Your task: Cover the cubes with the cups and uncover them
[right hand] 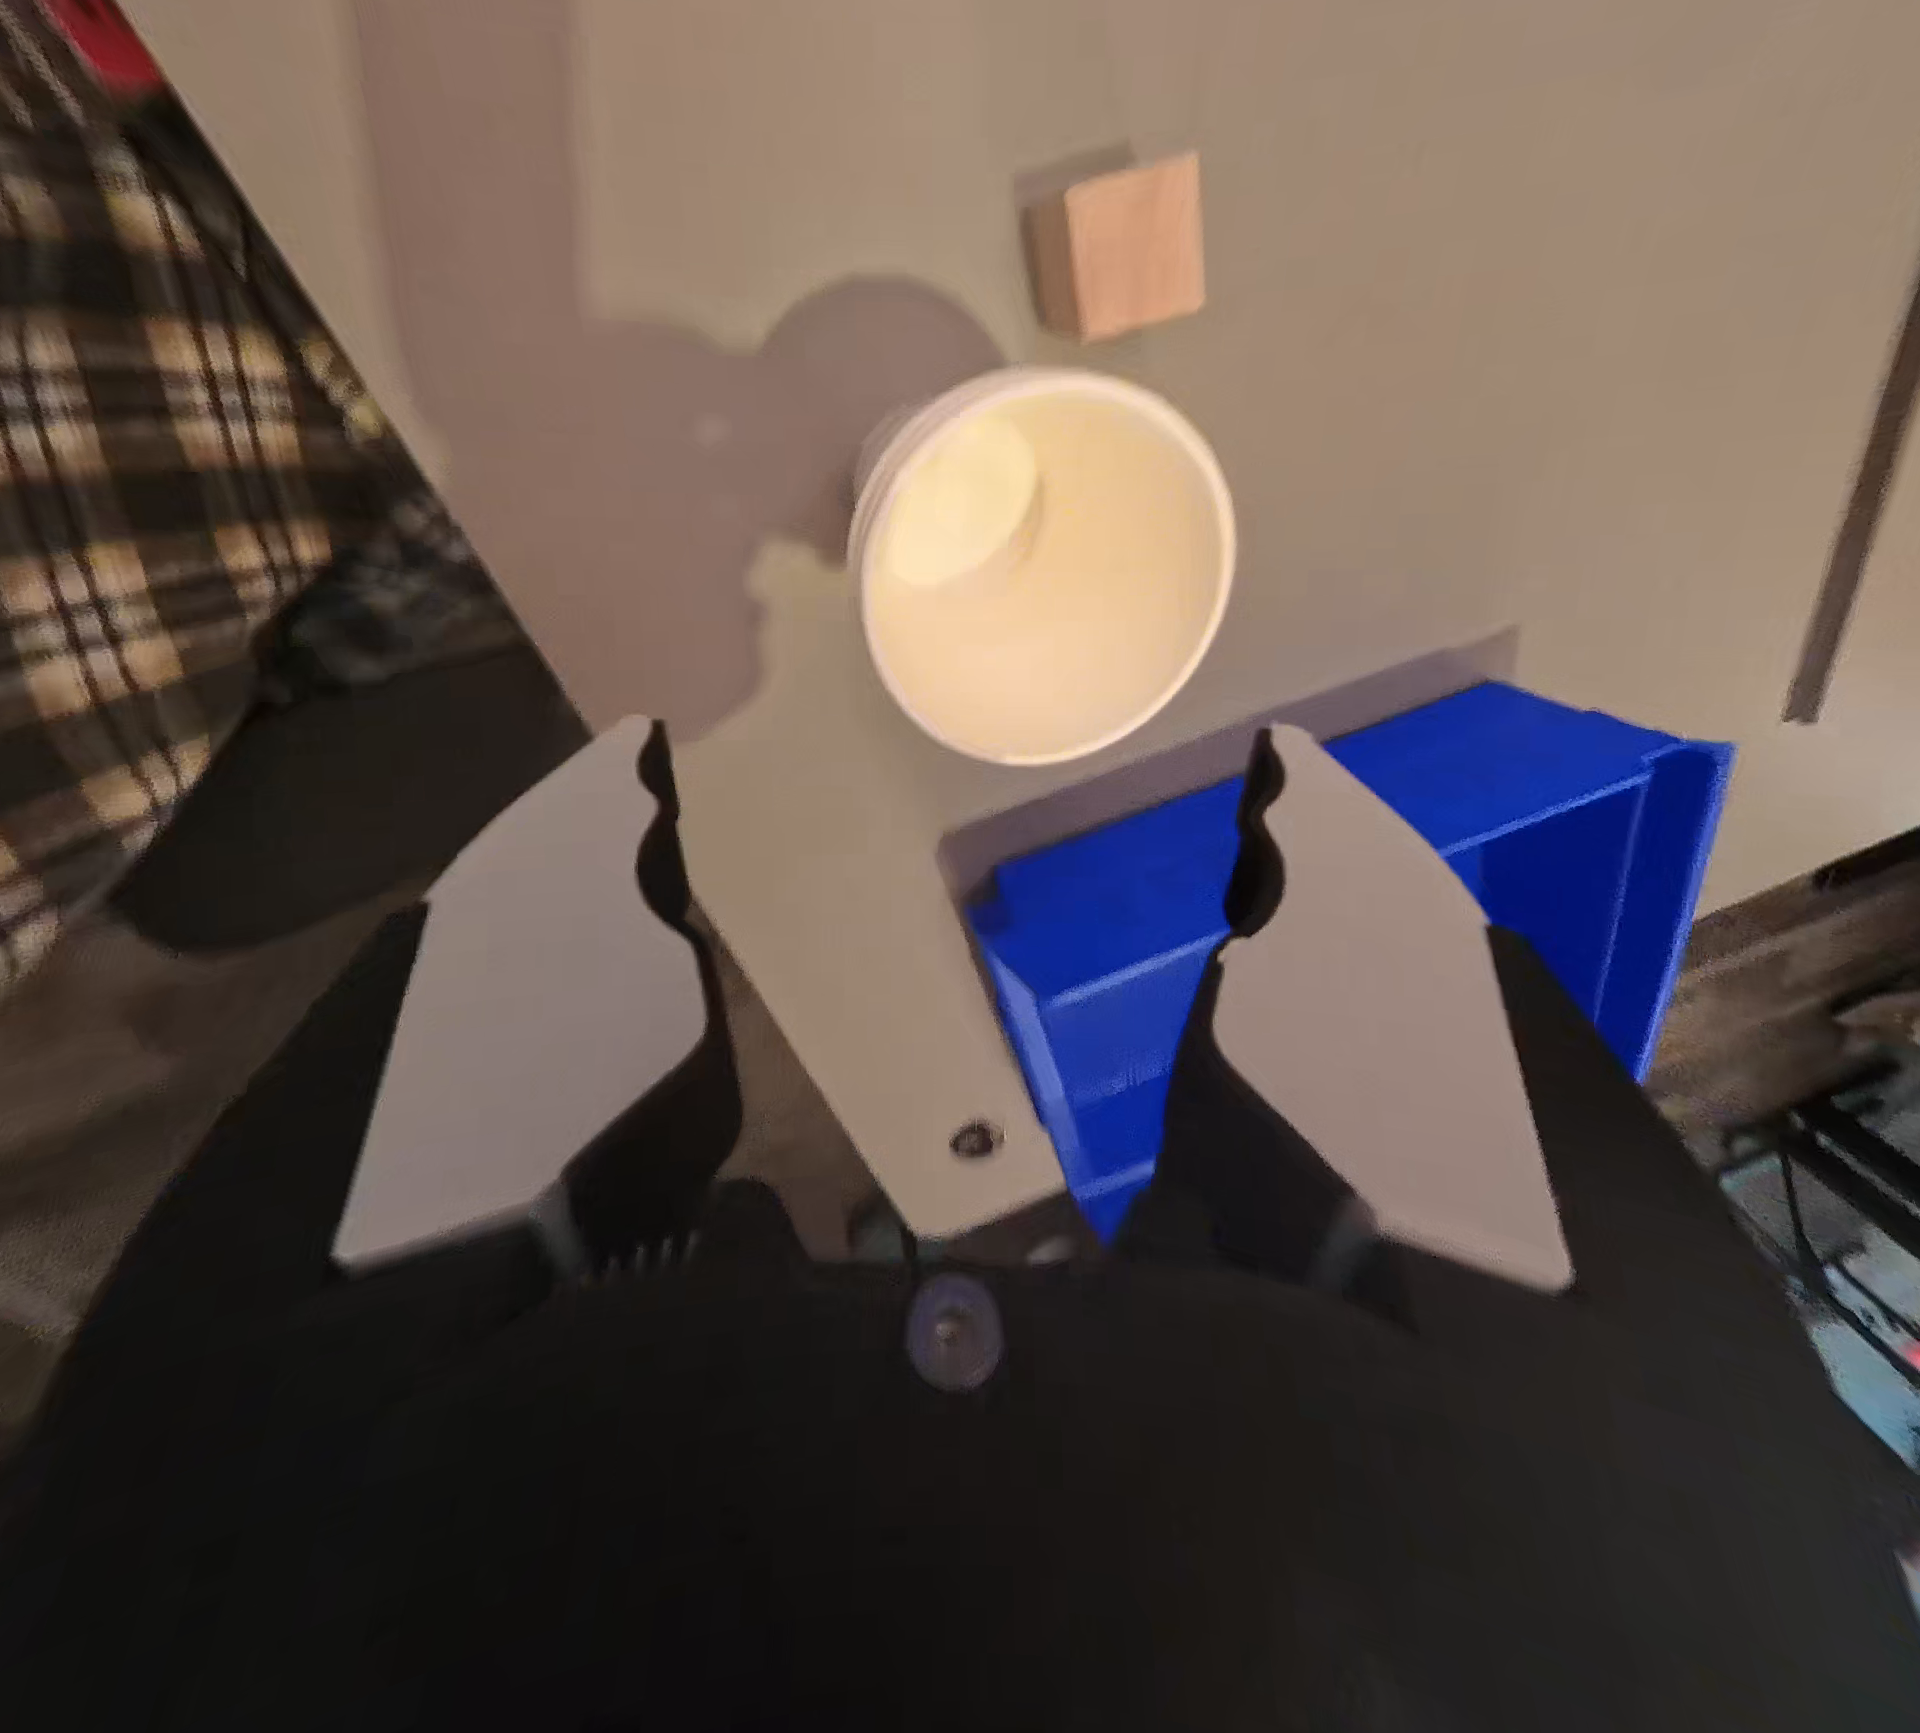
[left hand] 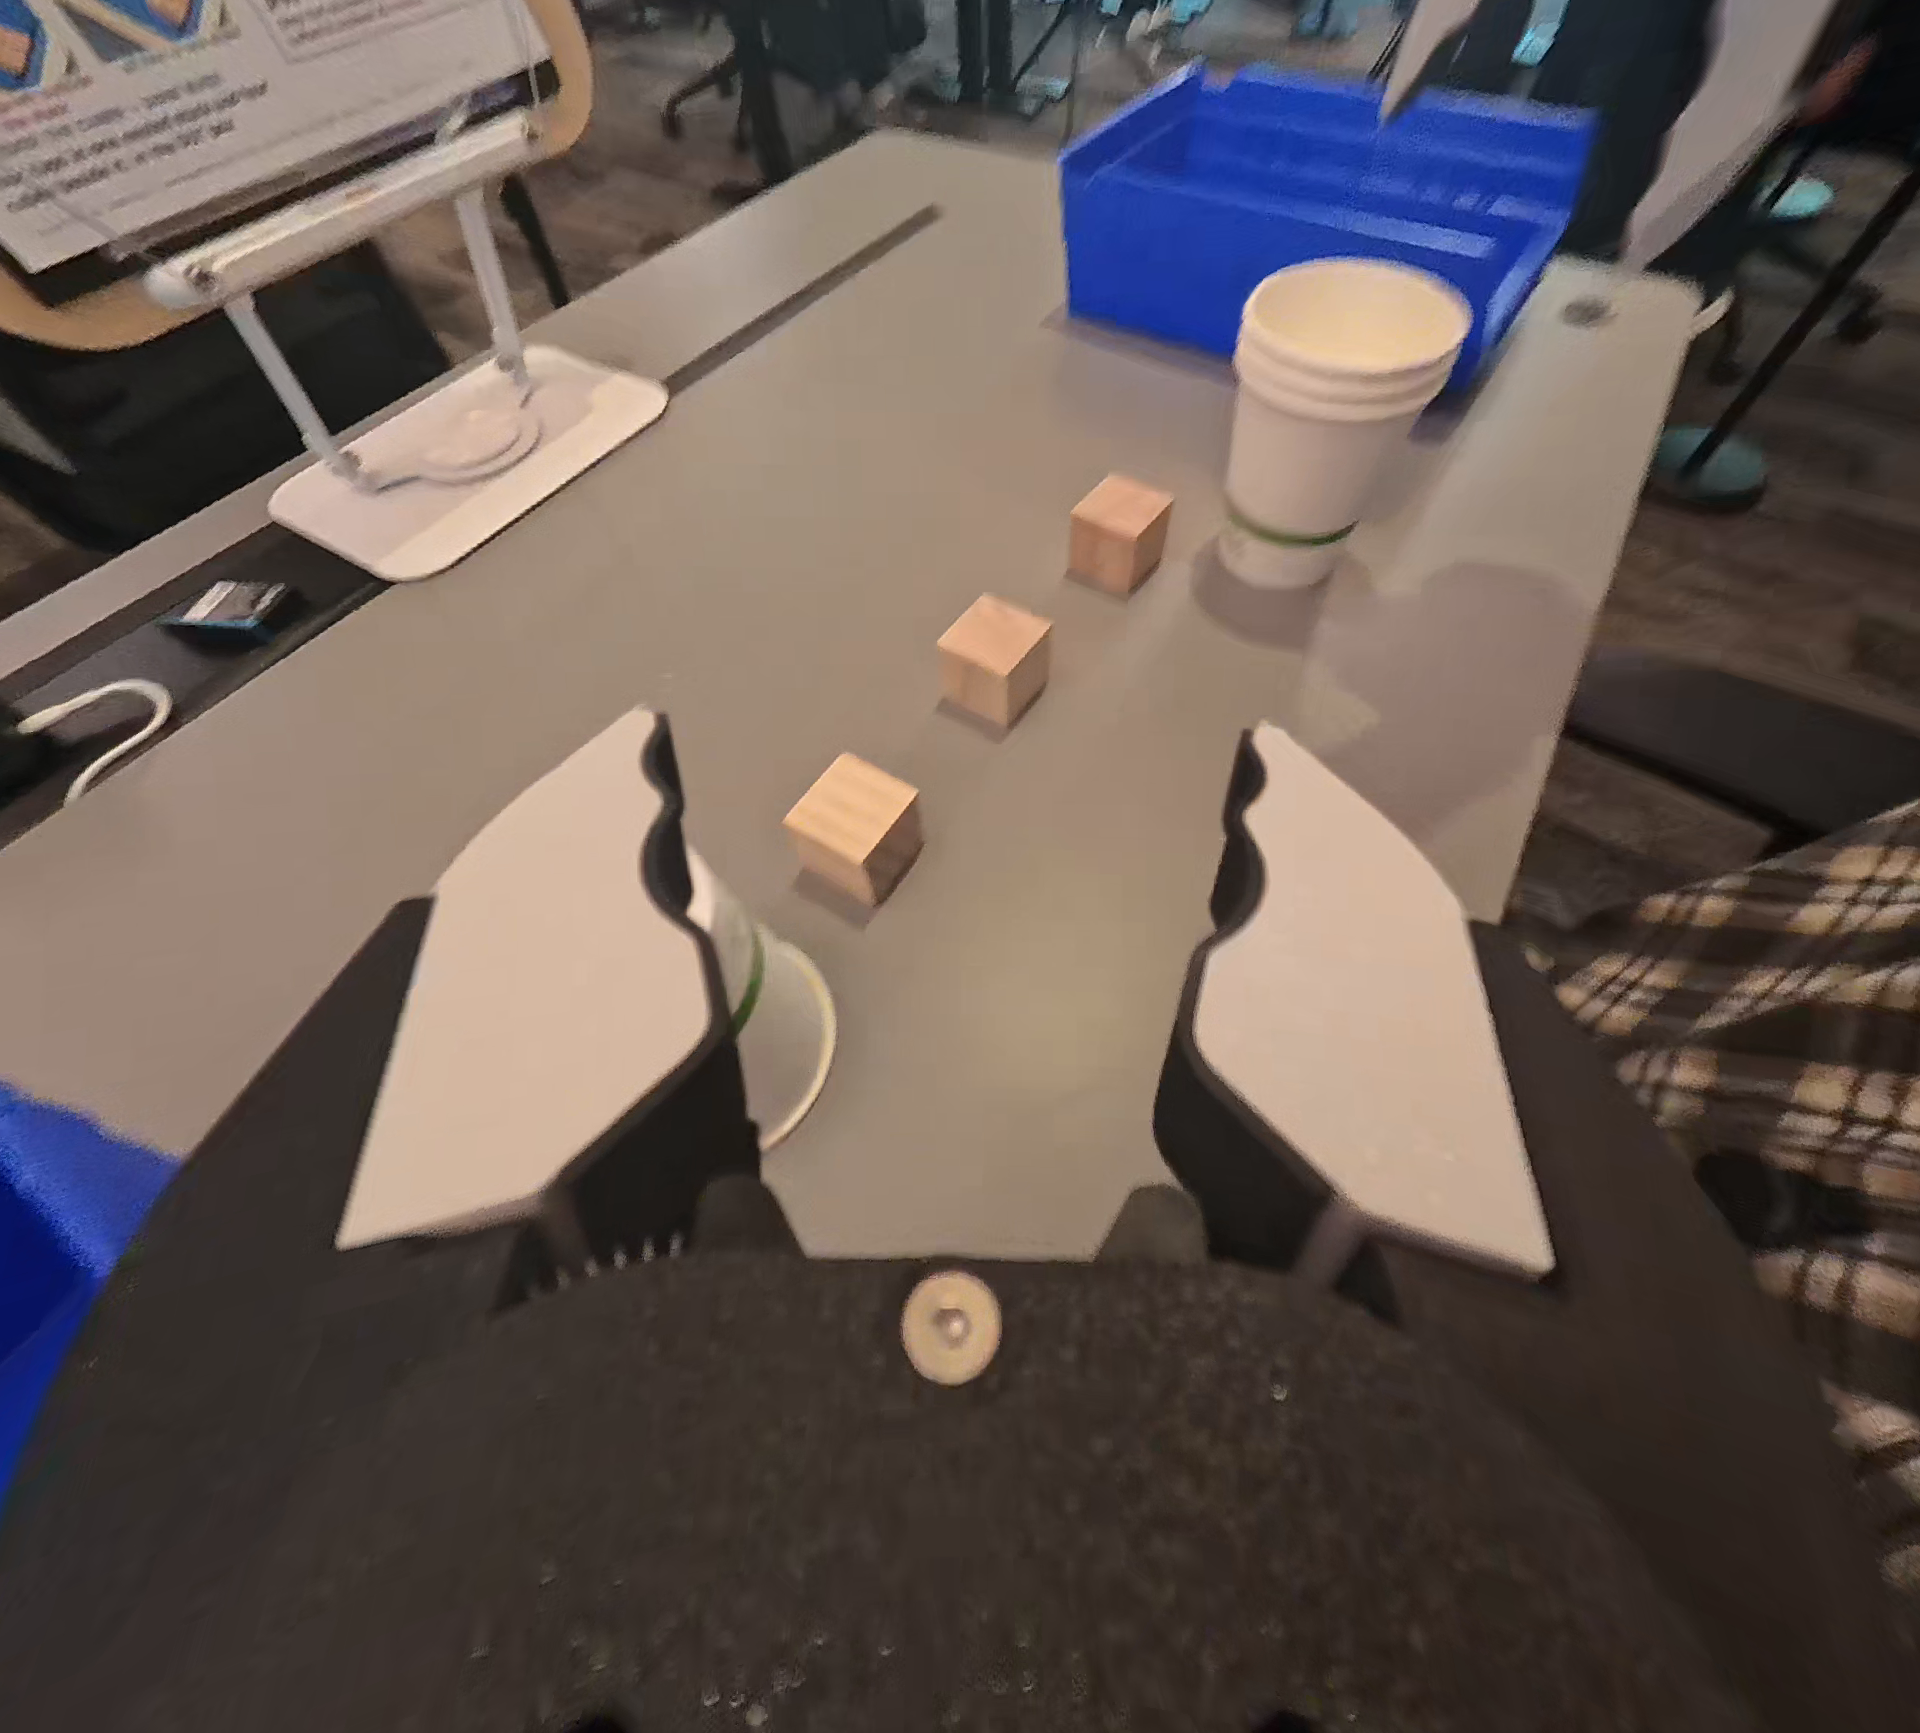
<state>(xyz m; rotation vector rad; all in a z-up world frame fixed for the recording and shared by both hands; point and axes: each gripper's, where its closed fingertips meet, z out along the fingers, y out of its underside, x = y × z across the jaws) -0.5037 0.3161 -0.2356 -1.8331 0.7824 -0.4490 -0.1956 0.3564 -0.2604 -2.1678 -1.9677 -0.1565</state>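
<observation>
Three wooden cubes stand in a diagonal row on the grey table [left hand: 623, 748]: near [left hand: 852, 826], middle [left hand: 992, 660] and far [left hand: 1120, 532]. A stack of white paper cups [left hand: 1340, 416] stands upright, mouth up, to the right of the far cube. A single white cup with a green band [left hand: 779, 1018] lies tilted against the inner side of my left finger, partly hidden by it. My left gripper [left hand: 956, 738] is open, with the near cube just ahead between the fingertips. My right gripper [right hand: 956, 738] is open and empty above the table corner. It looks down on the cup stack [right hand: 1039, 582] and a cube [right hand: 1127, 244].
A blue bin [left hand: 1299, 229] sits at the far right behind the stack, and shows in the right wrist view [right hand: 1455, 852]. A paper stand [left hand: 468, 457] is at the left, next to a cable slot with a white cable [left hand: 104, 717]. A plaid sleeve [left hand: 1766, 1008] is at the right table edge.
</observation>
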